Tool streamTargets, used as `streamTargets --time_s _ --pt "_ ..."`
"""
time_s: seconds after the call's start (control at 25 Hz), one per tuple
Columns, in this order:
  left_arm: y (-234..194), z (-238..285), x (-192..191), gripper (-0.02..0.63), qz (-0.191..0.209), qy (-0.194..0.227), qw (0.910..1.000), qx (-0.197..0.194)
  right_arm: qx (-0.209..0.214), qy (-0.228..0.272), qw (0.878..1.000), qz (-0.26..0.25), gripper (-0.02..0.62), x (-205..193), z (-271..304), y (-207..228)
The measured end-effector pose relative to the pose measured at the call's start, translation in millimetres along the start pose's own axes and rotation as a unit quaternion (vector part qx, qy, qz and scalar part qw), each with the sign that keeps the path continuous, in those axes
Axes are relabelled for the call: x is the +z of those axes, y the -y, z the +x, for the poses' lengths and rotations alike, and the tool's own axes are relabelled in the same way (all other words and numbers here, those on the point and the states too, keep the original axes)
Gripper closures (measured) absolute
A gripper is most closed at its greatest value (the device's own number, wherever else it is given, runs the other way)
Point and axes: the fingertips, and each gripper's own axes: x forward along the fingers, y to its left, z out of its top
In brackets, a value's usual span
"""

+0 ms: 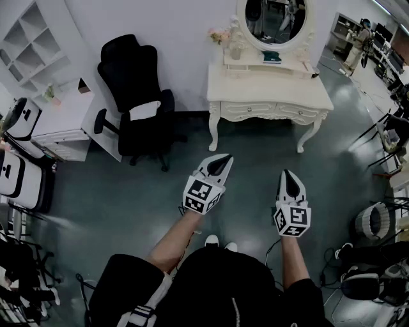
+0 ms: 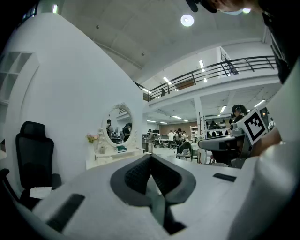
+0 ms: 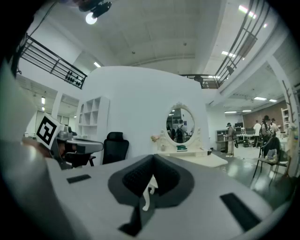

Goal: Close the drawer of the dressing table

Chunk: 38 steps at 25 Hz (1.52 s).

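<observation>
Head view: left gripper (image 1: 221, 165) and right gripper (image 1: 289, 179), jaws together and empty, point level toward the dressing table (image 1: 268, 96), well apart from it.

One dressing table (image 1: 268, 96) is counted. One oval mirror (image 1: 276, 19) is counted above its back edge, one bunch of flowers (image 1: 219, 36) at its back left corner, and one flat green item (image 1: 271, 57) on the raised ledge along the back edge. The drawers in its front cannot be counted. One black office chair (image 1: 131, 70), one white desk (image 1: 64, 118) and one white shelf unit (image 1: 35, 48) are counted on the left. Two grippers are counted, the left gripper (image 1: 227, 158) and the right gripper (image 1: 287, 172), each with one marker cube (image 1: 201, 195). Two white shoe tips (image 1: 211, 241) are seen on the floor.
</observation>
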Motion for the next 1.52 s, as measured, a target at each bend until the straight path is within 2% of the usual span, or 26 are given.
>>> streamTargets --time_s 0.16,0.72,1.12,1.52 --pt "-3.2 -12.4 -9.4 0.601 -0.008 -0.011 0.9999 0.004 0.005 -0.01 1.0 0.015 0.594 -8.0 -5.8 -7.1" --pt "-37.6 -8.5 -15.6 0.601 -0.009 -0.01 0.9999 -0.006 0.026 -0.033 0.999 0.009 0.594 -20.9 18.8 -34.2" --pt "-58.5 -6.1 -26.9 0.6 -0.007 -0.019 0.9995 -0.022 0.001 -0.045 0.999 0.01 0.594 -33.2 31.9 -43.6" --pt "-88.5 32.3 -27.2 0.6 -0.007 -0.017 0.9996 -0.022 -0.006 -0.042 0.999 0.003 0.593 -32.6 72.3 -26.9"
